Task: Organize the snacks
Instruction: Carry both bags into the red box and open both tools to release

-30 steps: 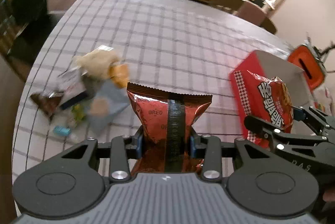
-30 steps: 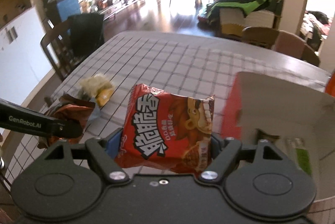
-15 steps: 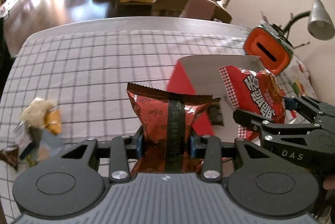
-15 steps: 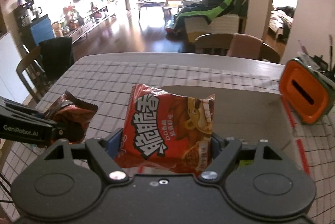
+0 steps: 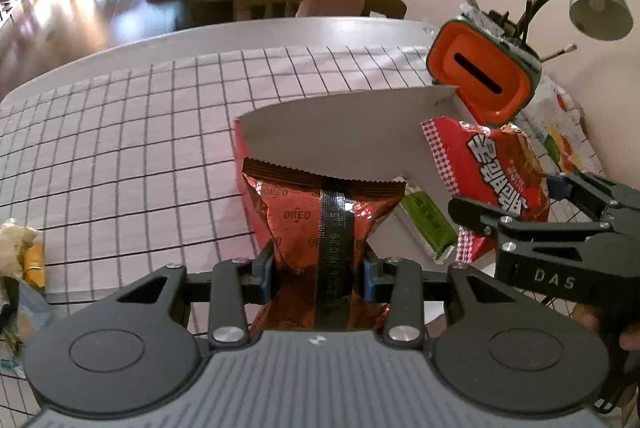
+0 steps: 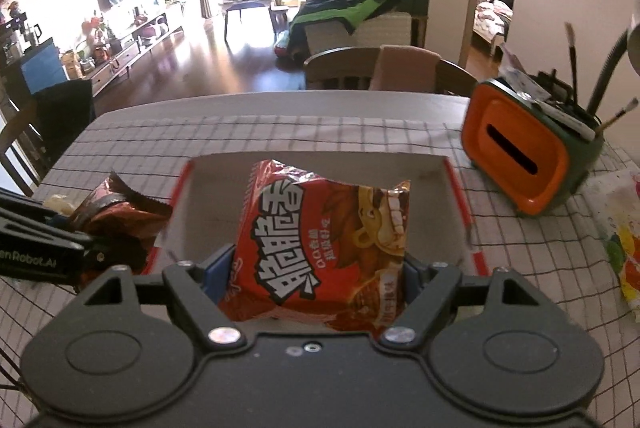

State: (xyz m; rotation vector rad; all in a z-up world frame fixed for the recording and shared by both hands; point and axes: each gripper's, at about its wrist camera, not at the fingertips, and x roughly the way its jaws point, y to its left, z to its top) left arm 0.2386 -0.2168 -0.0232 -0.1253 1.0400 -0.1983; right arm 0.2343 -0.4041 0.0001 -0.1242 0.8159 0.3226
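Observation:
My left gripper (image 5: 319, 270) is shut on a dark red Oreo packet (image 5: 320, 216), held upright at the near left corner of the red cardboard box (image 5: 344, 132). My right gripper (image 6: 316, 268) is shut on a red noodle-snack bag (image 6: 324, 240) with white lettering, held over the box's open grey inside (image 6: 320, 164). In the left wrist view that bag (image 5: 496, 172) and the right gripper (image 5: 560, 204) hang over the box's right side. The right wrist view shows the Oreo packet (image 6: 116, 212) and the left gripper (image 6: 76, 234) at the box's left wall. A green packet (image 5: 428, 220) lies inside the box.
A pile of loose snacks (image 5: 20, 268) lies on the checked tablecloth (image 5: 120, 148) at the far left. An orange holder (image 6: 520, 156) with brushes stands right of the box, beside a lamp (image 5: 596, 8). Chairs (image 6: 360, 68) stand at the table's far edge.
Both grippers have carried their packets rightward from the snack pile to the red box. The pile has slid to the left edge of the left wrist view. The jaws have kept their grip.

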